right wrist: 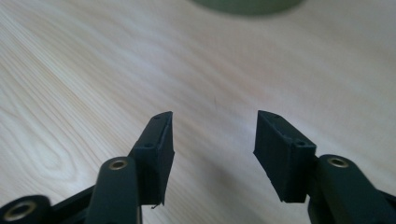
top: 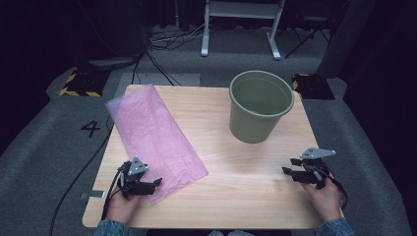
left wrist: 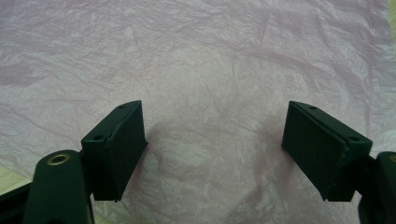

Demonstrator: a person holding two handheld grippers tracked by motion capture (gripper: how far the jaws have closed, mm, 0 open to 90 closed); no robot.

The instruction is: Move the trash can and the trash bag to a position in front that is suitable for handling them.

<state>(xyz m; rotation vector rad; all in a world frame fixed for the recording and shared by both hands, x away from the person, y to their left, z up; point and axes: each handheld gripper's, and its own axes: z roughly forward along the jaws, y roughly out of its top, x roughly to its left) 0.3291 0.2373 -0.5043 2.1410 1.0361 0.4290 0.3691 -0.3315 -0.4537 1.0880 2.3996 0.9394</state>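
A flat pink plastic bag (top: 151,134) lies diagonally across the left half of the wooden table (top: 236,187). My left gripper (top: 153,184) hovers over the bag's near corner with its jaws wide apart; the left gripper view shows crinkled pink film (left wrist: 210,70) under and between the jaws, nothing held. A green bucket (top: 259,105) stands upright and empty at the back right. At the table's front right, my right gripper (top: 290,166) is open over bare wood, pointing left. In the right gripper view, the bucket's base (right wrist: 245,5) lies ahead of the right gripper (right wrist: 212,135).
A black cable (top: 78,177) trails off the table's left edge from the left gripper. The table's edges drop to grey carpet marked with a "4" (top: 90,129). A white frame (top: 241,22) and yellow-black striped blocks (top: 78,83) stand beyond the table.
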